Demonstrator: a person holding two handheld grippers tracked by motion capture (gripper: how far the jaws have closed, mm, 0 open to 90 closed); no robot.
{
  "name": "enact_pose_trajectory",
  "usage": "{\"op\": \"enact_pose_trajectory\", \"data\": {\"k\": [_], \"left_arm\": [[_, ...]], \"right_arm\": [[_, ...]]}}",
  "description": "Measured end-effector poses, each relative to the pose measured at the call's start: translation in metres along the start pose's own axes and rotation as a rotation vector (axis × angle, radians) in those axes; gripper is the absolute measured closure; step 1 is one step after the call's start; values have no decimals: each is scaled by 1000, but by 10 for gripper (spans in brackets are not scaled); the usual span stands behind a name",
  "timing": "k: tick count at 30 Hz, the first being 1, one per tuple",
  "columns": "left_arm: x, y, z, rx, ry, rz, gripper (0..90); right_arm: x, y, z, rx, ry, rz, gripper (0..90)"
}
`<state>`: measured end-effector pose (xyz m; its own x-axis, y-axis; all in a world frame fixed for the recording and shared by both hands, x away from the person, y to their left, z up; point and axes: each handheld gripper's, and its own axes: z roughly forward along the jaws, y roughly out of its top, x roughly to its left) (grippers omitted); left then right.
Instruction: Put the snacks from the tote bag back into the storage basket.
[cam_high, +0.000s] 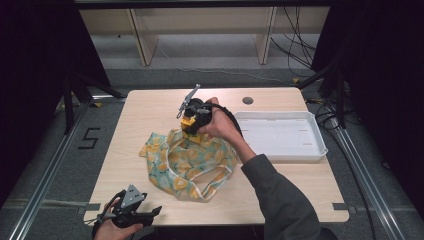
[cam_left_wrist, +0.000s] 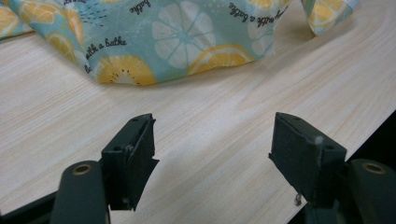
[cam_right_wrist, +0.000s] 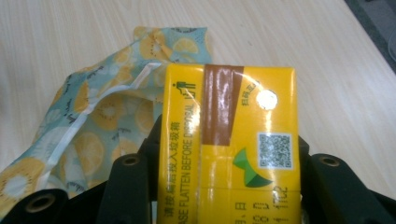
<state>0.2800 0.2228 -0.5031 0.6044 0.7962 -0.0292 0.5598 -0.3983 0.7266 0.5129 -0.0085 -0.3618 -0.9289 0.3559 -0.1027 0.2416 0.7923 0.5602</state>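
Observation:
A yellow drink carton (cam_right_wrist: 233, 140) with a brown stripe and a QR code sits clamped between the jaws of my right gripper (cam_high: 192, 120), held above the back edge of a teal cloth bag (cam_high: 187, 162) printed with lemon slices. The bag lies crumpled mid-table with its white-trimmed mouth (cam_right_wrist: 100, 109) gaping. My left gripper (cam_high: 131, 210) rests at the table's front left corner, jaws wide apart over bare wood, with nothing between them. The bag's near edge (cam_left_wrist: 187, 42) lies just beyond its fingertips (cam_left_wrist: 137, 149).
A white plastic tray (cam_high: 282, 135) stands at the right of the wooden table (cam_high: 150, 107). A round cable hole (cam_high: 247, 100) sits near the back edge. Beyond the table are shelf legs and loose cables on the floor.

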Motion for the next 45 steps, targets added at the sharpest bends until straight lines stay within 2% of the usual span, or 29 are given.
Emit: {"op": "enact_pose_trajectory", "data": {"k": [1, 2, 5, 12, 13, 15, 16, 17, 18, 20, 21, 22, 23, 24, 25, 26, 28, 30, 32, 35, 36, 39, 41, 42, 45], "left_arm": [[0, 0, 0, -1, 3, 1, 297], [1, 1, 0, -2, 6, 12, 296], [1, 0, 0, 2, 4, 15, 295], [3, 0, -1, 7, 9, 23, 295], [2, 0, -1, 16, 7, -3, 295], [3, 0, -1, 25, 6, 8, 295], [2, 0, 0, 1, 5, -7, 293], [2, 0, 0, 1, 5, -7, 289], [4, 0, 0, 10, 27, 13, 279], [4, 0, 0, -1, 15, 3, 277], [6, 0, -3, 38, 25, 19, 276], [4, 0, -1, 7, 23, -3, 274], [5, 0, -2, 30, 26, 14, 273], [4, 0, -2, 23, 17, 2, 273], [3, 0, 0, -4, 21, -1, 273], [5, 0, -1, 28, 18, 13, 272], [5, 0, -2, 34, 17, 14, 272], [3, -1, 0, 1, 16, -23, 272], [4, 0, 0, 17, 20, -14, 272], [4, 0, 0, 14, 31, 1, 272], [4, 0, 0, 12, 28, -1, 271], [4, -1, 1, 14, 30, -5, 271], [4, 0, 0, 18, 29, 0, 271], [5, 0, 0, 19, 25, 2, 271], [5, -1, 0, 17, 26, 4, 271]], "right_arm": [[0, 0, -11, -2, -5, 0, 525], [0, 0, -16, -6, -14, 10, 525], [-1, -1, -31, -10, -15, 0, 526], [-5, -8, -53, -21, -38, 8, 526], [-7, -11, -60, -17, -46, 8, 526], [-10, -15, -68, -18, -56, 3, 526], [-11, -17, -72, -19, -56, 2, 526], [-12, -20, -76, -25, -66, 11, 526], [-14, -23, -80, -18, -67, 12, 526], [-16, -26, -83, -17, -68, 14, 526], [-21, -32, -89, -15, -76, 15, 526], [-23, -35, -92, -14, -86, 24, 526], [-25, -39, -94, -12, -99, 28, 526], [-26, -41, -96, -5, -98, 34, 526], [-30, -46, -99, -6, -106, 34, 526], [-31, -50, -102, -3, -111, 53, 526], [-36, -56, -106, 1, -117, 60, 526], [-38, -61, -109, -1, -118, 69, 526], [-44, -72, -114, 5, -134, 87, 526], [-50, -82, -117, 13, -141, 92, 526], [-51, -86, -118, 16, -145, 109, 526], [-53, -92, -118, 26, -146, 130, 526], [-58, -102, -115, 30, -149, 127, 526], [-58, -105, -114, 42, -147, 138, 526], [-61, -111, -111, 44, -145, 134, 526]]}}
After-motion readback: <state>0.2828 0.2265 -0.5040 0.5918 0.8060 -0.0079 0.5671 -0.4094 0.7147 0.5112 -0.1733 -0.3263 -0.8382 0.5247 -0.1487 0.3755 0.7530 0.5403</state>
